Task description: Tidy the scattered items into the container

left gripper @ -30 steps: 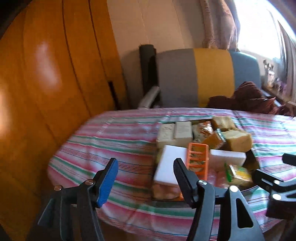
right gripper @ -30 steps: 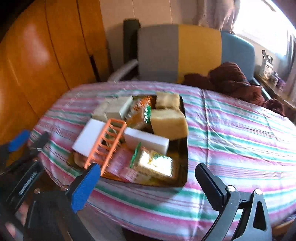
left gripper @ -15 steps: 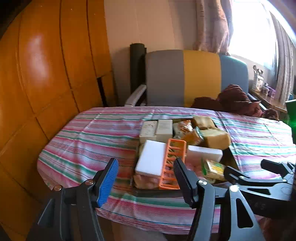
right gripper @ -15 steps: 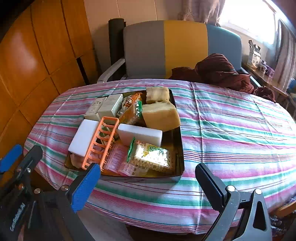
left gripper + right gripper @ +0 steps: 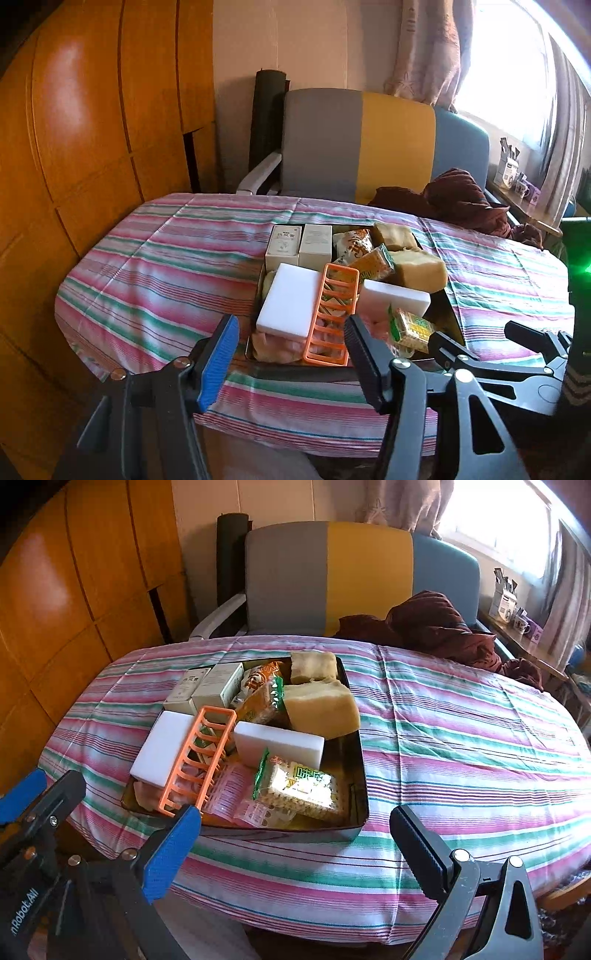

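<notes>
On the counter (image 5: 177,258), near its front edge, the left wrist view shows the dark tray (image 5: 295,371) heaped with two white blocks, an orange rack (image 5: 332,317), boxes and snack packets. The left tool (image 5: 288,354) hangs before it, fingers apart, empty.

From the right wrist, the tray (image 5: 354,775) sits left of centre; the right tool (image 5: 295,842) gapes wide, empty. A striped cloth (image 5: 461,738) covers the counter; a chair (image 5: 332,579) stands behind.
</notes>
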The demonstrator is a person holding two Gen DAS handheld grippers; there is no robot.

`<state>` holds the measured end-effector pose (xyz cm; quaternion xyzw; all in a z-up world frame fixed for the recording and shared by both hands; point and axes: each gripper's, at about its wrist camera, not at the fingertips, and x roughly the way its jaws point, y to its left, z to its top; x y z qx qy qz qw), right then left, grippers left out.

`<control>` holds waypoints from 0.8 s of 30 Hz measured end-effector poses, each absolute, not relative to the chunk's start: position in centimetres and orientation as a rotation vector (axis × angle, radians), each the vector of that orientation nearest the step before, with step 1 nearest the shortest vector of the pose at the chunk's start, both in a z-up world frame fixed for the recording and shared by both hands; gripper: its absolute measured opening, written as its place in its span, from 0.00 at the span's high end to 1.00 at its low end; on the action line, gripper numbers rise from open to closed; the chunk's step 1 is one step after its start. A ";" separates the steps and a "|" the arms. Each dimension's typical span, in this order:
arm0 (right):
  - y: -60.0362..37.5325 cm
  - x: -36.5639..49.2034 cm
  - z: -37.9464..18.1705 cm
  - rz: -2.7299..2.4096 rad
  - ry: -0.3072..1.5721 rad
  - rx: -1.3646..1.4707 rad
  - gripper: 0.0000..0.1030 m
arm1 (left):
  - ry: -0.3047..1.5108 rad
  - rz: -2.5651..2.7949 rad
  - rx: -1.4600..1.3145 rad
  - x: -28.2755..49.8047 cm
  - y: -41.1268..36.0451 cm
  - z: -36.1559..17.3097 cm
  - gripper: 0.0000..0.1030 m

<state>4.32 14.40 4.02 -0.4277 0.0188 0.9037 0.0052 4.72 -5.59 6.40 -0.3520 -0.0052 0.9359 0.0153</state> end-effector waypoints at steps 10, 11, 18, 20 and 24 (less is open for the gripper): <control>13.7 3.9 4.5 2.832 0.028 -1.309 0.00 | -0.054 2.939 -1.072 4.8 -6.5 7.1 0.46; 13.6 4.0 4.6 2.835 0.022 -1.300 0.00 | -0.053 2.943 -1.068 4.8 -6.6 7.3 0.46; 13.7 4.6 5.5 2.837 0.021 -1.231 0.00 | -0.046 2.952 -1.017 5.5 -6.5 8.1 0.46; 13.4 4.7 5.7 2.838 -0.001 -1.211 0.00 | -0.056 2.951 -1.012 5.6 -6.6 8.2 0.46; 12.9 4.8 5.7 2.847 -0.021 -1.211 0.00 | -0.079 2.947 -1.024 5.6 -6.8 8.2 0.46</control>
